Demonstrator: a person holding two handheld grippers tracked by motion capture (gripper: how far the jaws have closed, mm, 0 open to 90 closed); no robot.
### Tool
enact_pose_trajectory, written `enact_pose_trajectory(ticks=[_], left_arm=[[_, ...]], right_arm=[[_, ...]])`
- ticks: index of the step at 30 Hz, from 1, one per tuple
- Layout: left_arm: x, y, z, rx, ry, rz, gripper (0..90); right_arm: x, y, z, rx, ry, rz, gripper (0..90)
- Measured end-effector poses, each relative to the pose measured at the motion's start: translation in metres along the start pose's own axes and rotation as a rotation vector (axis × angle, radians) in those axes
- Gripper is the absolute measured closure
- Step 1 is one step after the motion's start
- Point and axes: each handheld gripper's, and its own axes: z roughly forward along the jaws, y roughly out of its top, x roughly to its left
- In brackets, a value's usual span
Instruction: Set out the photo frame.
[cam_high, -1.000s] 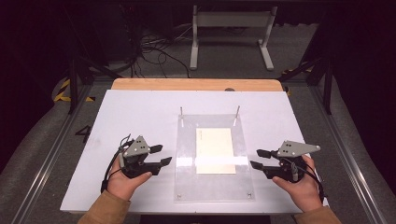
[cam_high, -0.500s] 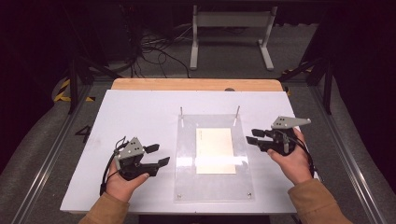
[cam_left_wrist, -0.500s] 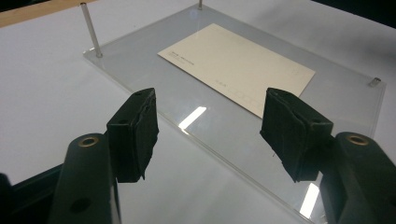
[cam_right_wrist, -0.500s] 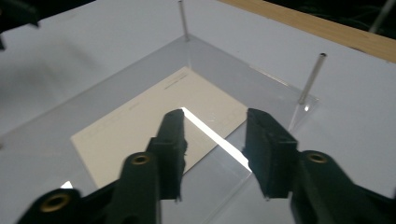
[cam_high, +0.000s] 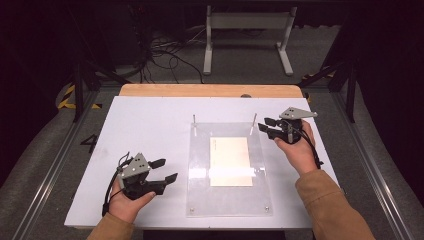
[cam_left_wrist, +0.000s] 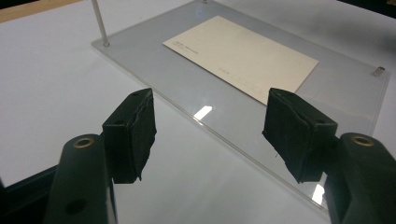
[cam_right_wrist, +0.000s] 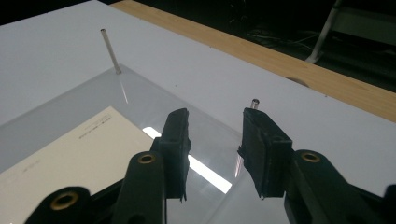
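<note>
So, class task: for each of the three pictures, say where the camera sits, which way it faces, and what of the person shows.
High view: above the person's side, looking forward and down on the white table; both forearms show.
Left gripper view: rides the left hand-held gripper, facing the clear plate and card.
Right gripper view: rides the right hand-held gripper, facing a steel pin.
All share plate and card.

Left tongs (cam_high: 167, 170) agape; right tongs (cam_high: 263, 124) half-parted.
</note>
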Motion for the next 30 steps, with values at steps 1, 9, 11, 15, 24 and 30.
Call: enact_pose_trajectory(ticks=[1,9,11,15,24,30], left_arm=[[0.000,-0.001,-0.001,-0.003,0.007,-0.001,33.7],[-0.002,-0.011,-0.010,-0.015,0.034,-0.020,33.3],[-0.003,-0.013,-0.011,-0.014,0.035,-0.024,33.3],[-0.004,-0.018,-0.013,0.003,0.044,-0.023,33.2],[-0.007,-0.026,-0.018,0.008,0.052,-0.034,32.7],[-0.009,-0.031,-0.019,0.021,0.061,-0.040,33.0]], right_arm=[[-0.002,-0.001,0.004,-0.008,0.000,0.011,61.7],[-0.012,-0.008,0.030,-0.032,-0.044,0.035,59.9],[-0.015,-0.009,0.035,-0.034,-0.060,0.020,62.9],[-0.021,-0.011,0.044,-0.039,-0.079,0.004,63.4],[-0.030,-0.016,0.064,-0.018,-0.046,-0.016,59.9],[-0.029,-0.015,0.074,0.018,-0.030,-0.032,80.2]])
